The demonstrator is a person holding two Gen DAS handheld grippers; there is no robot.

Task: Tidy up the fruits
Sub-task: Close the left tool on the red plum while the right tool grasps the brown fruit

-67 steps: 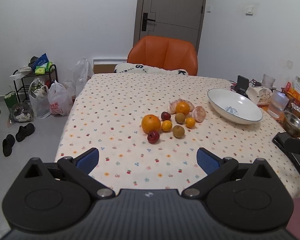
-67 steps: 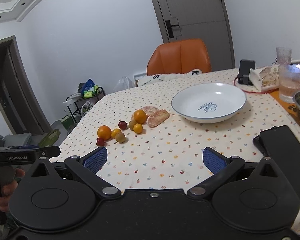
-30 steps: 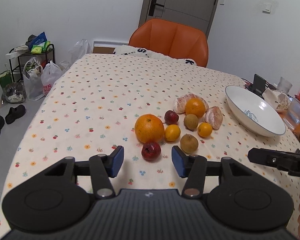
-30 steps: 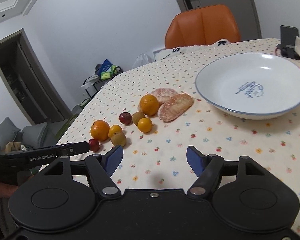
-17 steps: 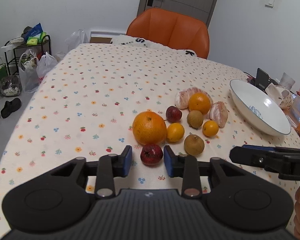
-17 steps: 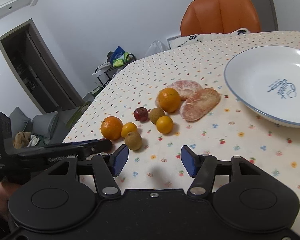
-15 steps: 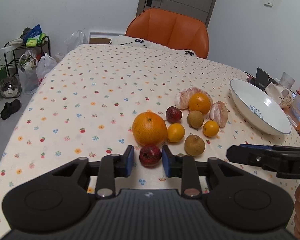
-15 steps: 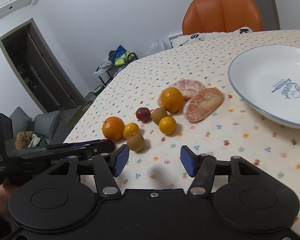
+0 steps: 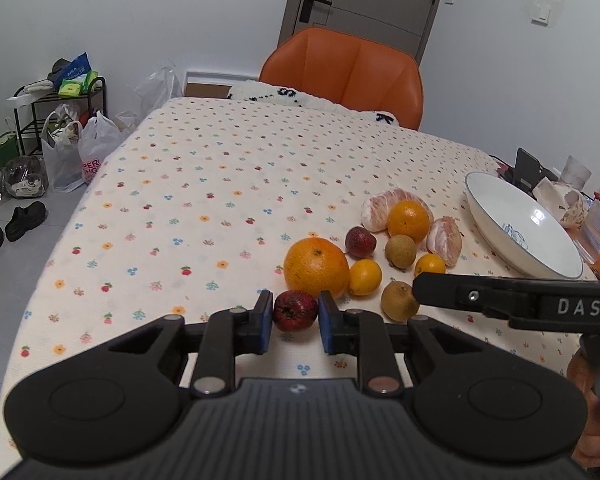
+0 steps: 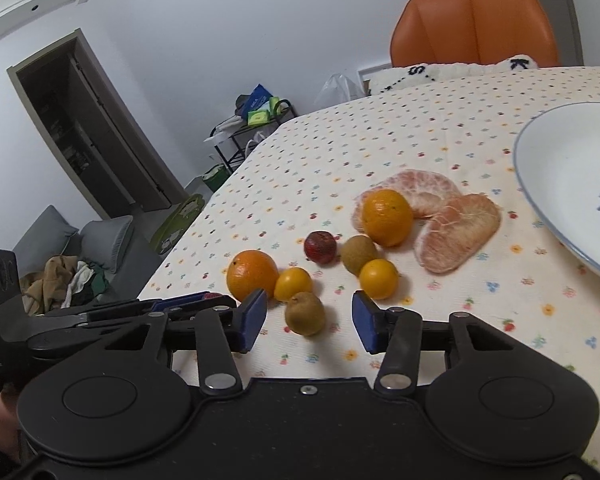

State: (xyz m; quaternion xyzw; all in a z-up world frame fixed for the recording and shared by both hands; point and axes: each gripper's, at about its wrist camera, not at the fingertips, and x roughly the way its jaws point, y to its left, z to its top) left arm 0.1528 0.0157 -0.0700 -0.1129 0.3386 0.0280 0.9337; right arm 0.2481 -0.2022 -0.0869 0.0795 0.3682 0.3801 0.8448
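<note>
**Blue pads bracket two fruits at the near edge of the pile**

Blue-padded and narrowed almost to the fruit's width, the left hand-held gripper (image 9: 292,322) has its jaws either side of the small dark-red wrinkled fruit (image 9: 295,310), which sits on the flower-print tablecloth surface (image 9: 204,216). The pads look touching or just short of it; I cannot tell whether they press yet. Taking the nearest fruit first seems sensible, since nothing stands in front of it.

To its right, the right hand-held gripper (image 10: 308,320) is half open, holding nothing, with the small brown-green pear-shaped fruit (image 10: 305,313) lying between its pads with a gap on each side. Both tools work close together: in the left wrist view the right tool's black finger crosses just beside that brown fruit, so the two could knock each other if they lift at once.

Just behind the red fruit the large orange (image 9: 316,267) nearly touches it, and a small yellow-orange citrus (image 9: 365,277) sits beside that, leaving little room to push further forward. Farther back lie a second dark-red fruit (image 9: 360,242), another brown fruit (image 9: 400,251), a medium orange (image 9: 408,221) and two peeled pomelo pieces (image 9: 444,241).

Far right, the white blue-rimmed bowl (image 9: 496,216) is empty and is probably the destination. The cloth to the left is bare, while cluttered items crowd the right edge beyond the bowl.
</note>
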